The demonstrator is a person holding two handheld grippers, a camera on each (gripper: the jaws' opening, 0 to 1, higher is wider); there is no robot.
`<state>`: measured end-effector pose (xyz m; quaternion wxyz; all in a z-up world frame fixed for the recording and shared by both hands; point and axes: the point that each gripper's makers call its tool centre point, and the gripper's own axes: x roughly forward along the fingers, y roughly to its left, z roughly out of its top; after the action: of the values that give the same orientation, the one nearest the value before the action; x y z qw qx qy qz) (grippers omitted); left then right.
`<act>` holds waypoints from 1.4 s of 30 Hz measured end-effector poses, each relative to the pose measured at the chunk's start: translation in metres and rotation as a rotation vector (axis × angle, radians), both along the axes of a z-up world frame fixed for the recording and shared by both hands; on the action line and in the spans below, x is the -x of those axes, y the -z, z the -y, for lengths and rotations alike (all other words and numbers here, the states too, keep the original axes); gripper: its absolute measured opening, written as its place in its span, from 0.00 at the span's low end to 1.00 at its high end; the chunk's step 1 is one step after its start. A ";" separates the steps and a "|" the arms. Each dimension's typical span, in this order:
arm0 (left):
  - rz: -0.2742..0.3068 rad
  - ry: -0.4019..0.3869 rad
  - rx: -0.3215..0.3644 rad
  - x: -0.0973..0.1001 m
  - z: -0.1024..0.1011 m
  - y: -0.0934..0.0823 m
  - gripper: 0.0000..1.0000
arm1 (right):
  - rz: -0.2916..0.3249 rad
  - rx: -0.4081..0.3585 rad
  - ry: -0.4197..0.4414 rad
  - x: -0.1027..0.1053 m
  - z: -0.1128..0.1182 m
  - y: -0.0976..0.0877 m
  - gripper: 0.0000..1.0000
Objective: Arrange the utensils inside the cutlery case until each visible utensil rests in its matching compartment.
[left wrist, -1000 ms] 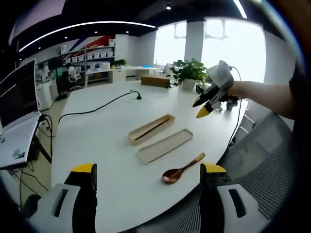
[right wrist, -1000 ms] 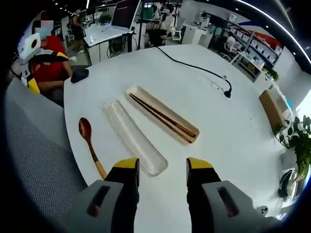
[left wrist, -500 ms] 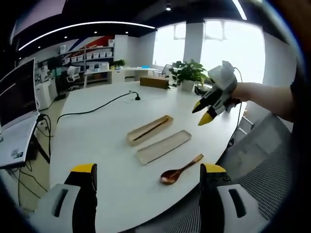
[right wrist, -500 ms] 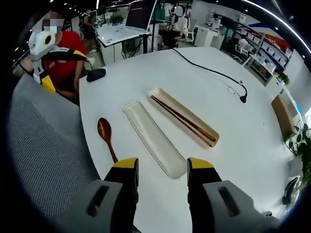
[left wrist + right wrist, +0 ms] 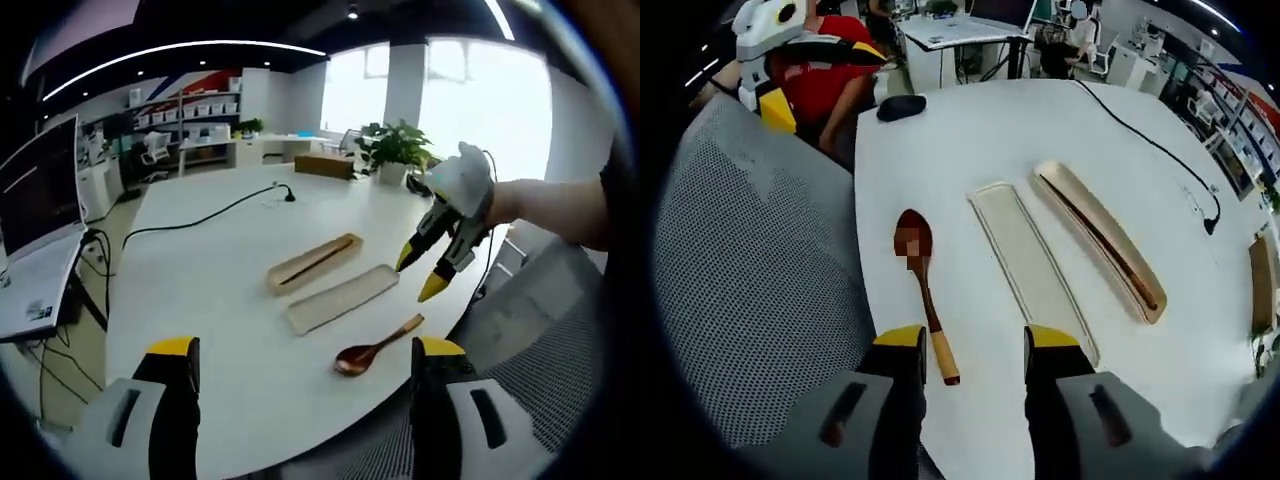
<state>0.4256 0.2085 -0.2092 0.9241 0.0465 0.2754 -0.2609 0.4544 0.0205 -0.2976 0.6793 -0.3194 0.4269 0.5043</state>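
Now we hover right gripper (image 5: 965, 345), jaws spread, above brown wooden spoon (image 5: 922, 290) lying at 9 o'clock of pale shallow case lid (image 5: 1032, 268) | left gripper (image 5: 305, 352) spread, idle | chopsticks sit in tan case tray (image 5: 1102, 240), so spoon looks next.

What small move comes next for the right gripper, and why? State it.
Probably lower the right gripper, jaws open, onto the spoon handle just ahead of them. The spoon lies on the table outside the case; the case tray holds the chopsticks, and the flat lid lies beside it. The left gripper hangs back, open.
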 end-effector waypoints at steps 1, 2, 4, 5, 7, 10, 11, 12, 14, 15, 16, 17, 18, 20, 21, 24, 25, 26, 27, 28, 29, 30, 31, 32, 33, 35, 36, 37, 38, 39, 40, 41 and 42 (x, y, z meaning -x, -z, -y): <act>0.001 -0.001 0.008 0.000 0.001 -0.001 0.90 | 0.000 0.003 -0.013 0.001 -0.003 0.002 0.35; -0.002 -0.002 0.010 0.000 0.000 0.000 0.90 | -0.011 0.010 -0.040 0.006 -0.007 0.006 0.34; -0.005 -0.003 0.014 0.000 0.000 0.000 0.89 | -0.026 0.039 -0.076 0.011 -0.009 0.012 0.34; 0.000 -0.004 0.015 0.000 0.001 -0.001 0.89 | -0.027 0.055 -0.107 0.013 -0.010 0.016 0.34; 0.001 -0.006 0.013 0.000 0.000 -0.001 0.89 | -0.031 0.073 -0.133 0.014 -0.013 0.023 0.34; 0.006 -0.006 0.003 -0.001 -0.001 -0.001 0.89 | -0.060 0.097 -0.180 0.020 -0.017 0.033 0.29; 0.006 -0.006 0.003 -0.001 -0.001 -0.001 0.89 | -0.060 0.107 -0.196 0.022 -0.019 0.036 0.29; 0.005 -0.008 0.006 -0.001 -0.001 -0.001 0.89 | -0.059 0.114 -0.204 0.022 -0.021 0.040 0.29; 0.003 -0.010 0.011 -0.001 0.000 -0.001 0.89 | -0.064 0.123 -0.225 0.023 -0.024 0.045 0.28; 0.005 -0.012 0.011 -0.001 -0.001 -0.001 0.89 | -0.069 0.129 -0.230 0.024 -0.024 0.047 0.27; 0.007 -0.015 0.009 -0.002 -0.001 -0.002 0.89 | -0.072 0.138 -0.244 0.025 -0.025 0.049 0.26; 0.007 -0.015 0.009 -0.002 -0.001 -0.002 0.89 | -0.077 0.142 -0.249 0.026 -0.025 0.051 0.26; 0.007 -0.015 0.009 -0.002 -0.001 -0.002 0.89 | -0.088 0.147 -0.260 0.028 -0.026 0.052 0.26; 0.004 -0.012 0.011 -0.001 -0.001 -0.001 0.89 | -0.122 0.150 -0.264 0.033 -0.026 0.055 0.23; 0.004 -0.012 0.011 -0.001 -0.001 -0.001 0.89 | -0.105 0.155 -0.273 0.031 -0.027 0.057 0.21; 0.007 -0.020 0.014 -0.002 -0.002 -0.002 0.89 | -0.111 0.169 -0.286 0.034 -0.028 0.061 0.20; 0.007 -0.025 0.013 -0.002 -0.003 -0.002 0.89 | -0.108 0.167 -0.290 0.034 -0.029 0.061 0.20; 0.010 -0.029 0.008 -0.002 -0.004 -0.002 0.89 | -0.104 0.167 -0.293 0.035 -0.030 0.063 0.20; 0.014 -0.030 0.006 -0.003 -0.005 -0.002 0.89 | -0.096 0.175 -0.309 0.035 -0.030 0.065 0.20; 0.013 -0.029 0.008 -0.003 -0.004 -0.003 0.89 | -0.087 0.178 -0.317 0.035 -0.030 0.066 0.19; 0.006 -0.027 0.009 -0.002 -0.003 -0.001 0.89 | -0.072 0.174 -0.317 0.032 -0.031 0.065 0.17; 0.002 -0.026 0.007 -0.002 -0.004 0.000 0.89 | -0.071 0.169 -0.303 0.031 -0.032 0.065 0.17; -0.002 -0.024 0.001 -0.001 -0.004 0.001 0.89 | -0.068 0.161 -0.292 0.030 -0.033 0.065 0.15; -0.001 -0.023 0.001 -0.001 -0.003 0.001 0.89 | -0.061 0.163 -0.292 0.028 -0.033 0.065 0.14; -0.001 -0.022 0.002 -0.002 -0.003 0.000 0.89 | -0.053 0.165 -0.294 0.027 -0.033 0.066 0.11; -0.008 -0.017 -0.002 -0.001 -0.002 0.002 0.89 | -0.039 0.166 -0.293 0.026 -0.033 0.066 0.10; -0.009 -0.015 -0.001 -0.001 -0.002 0.002 0.89 | -0.039 0.159 -0.284 0.026 -0.034 0.066 0.10; -0.010 -0.014 0.000 -0.001 -0.001 0.003 0.89 | -0.037 0.151 -0.281 0.025 -0.034 0.066 0.09; -0.011 -0.014 0.001 -0.001 -0.001 0.002 0.89 | -0.032 0.139 -0.285 0.025 -0.035 0.065 0.09; -0.011 -0.015 0.001 -0.001 -0.001 0.002 0.89 | -0.026 0.133 -0.290 0.026 -0.036 0.065 0.08; -0.013 -0.016 0.001 0.000 -0.001 0.003 0.89 | -0.016 0.124 -0.297 0.026 -0.038 0.065 0.07; -0.014 -0.013 -0.002 0.000 -0.001 0.003 0.89 | -0.015 0.120 -0.299 0.027 -0.039 0.066 0.06; -0.015 -0.010 -0.007 0.000 -0.001 0.003 0.89 | -0.017 0.118 -0.300 0.027 -0.040 0.066 0.04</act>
<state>0.4251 0.2092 -0.2125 0.9230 0.0462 0.2836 -0.2559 0.4270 0.0608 -0.3633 0.5729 -0.4147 0.4089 0.5767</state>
